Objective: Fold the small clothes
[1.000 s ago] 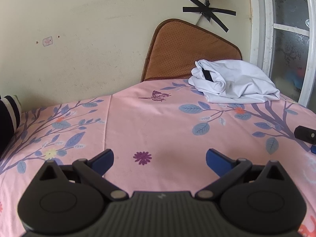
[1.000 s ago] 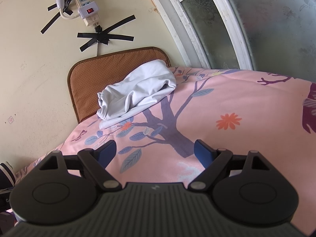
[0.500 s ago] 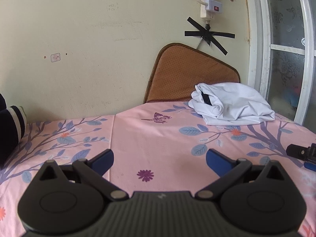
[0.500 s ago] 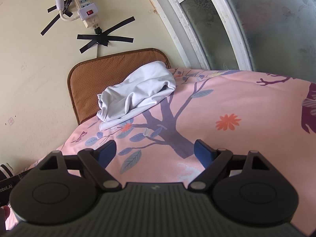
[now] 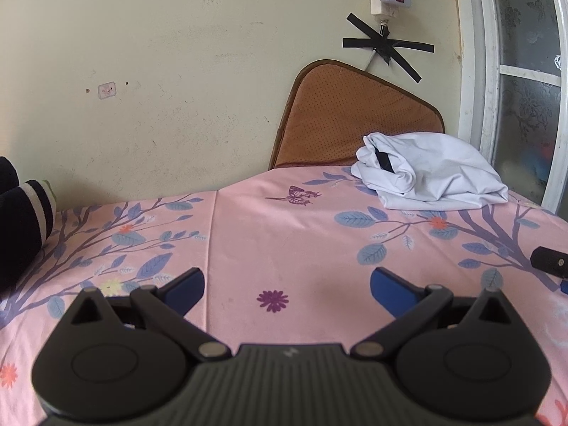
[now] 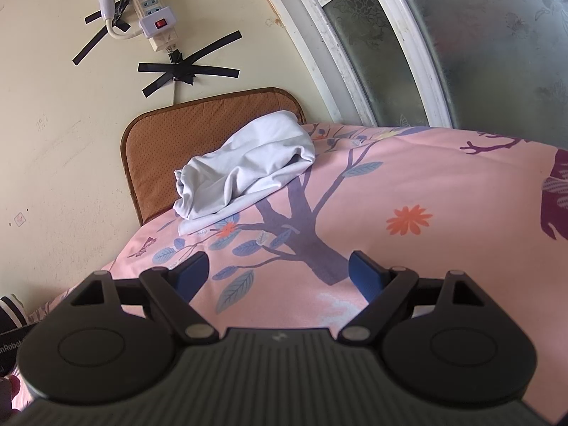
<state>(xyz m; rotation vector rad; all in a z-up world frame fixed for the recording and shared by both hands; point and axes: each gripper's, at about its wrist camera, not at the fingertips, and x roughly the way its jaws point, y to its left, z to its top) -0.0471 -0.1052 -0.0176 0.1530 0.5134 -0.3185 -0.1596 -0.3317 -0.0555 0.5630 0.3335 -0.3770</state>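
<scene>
Near: left hand-held gripper (image 5: 287,284) and right hand-held gripper (image 6: 278,271), fingers apart and empty above the bed (image 5: 301,245). Far: white garment (image 5: 429,177), bunched at the far right against the brown cushion (image 5: 348,120), ahead-left of the right hand-held gripper, judged nearer; long axis left-right

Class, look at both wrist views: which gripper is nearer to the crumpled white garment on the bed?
Right, though only slightly, as I judge it. The right gripper faces the white garment ahead and a little left. The left gripper has it farther off, ahead right. Both open, neither touching.
</scene>
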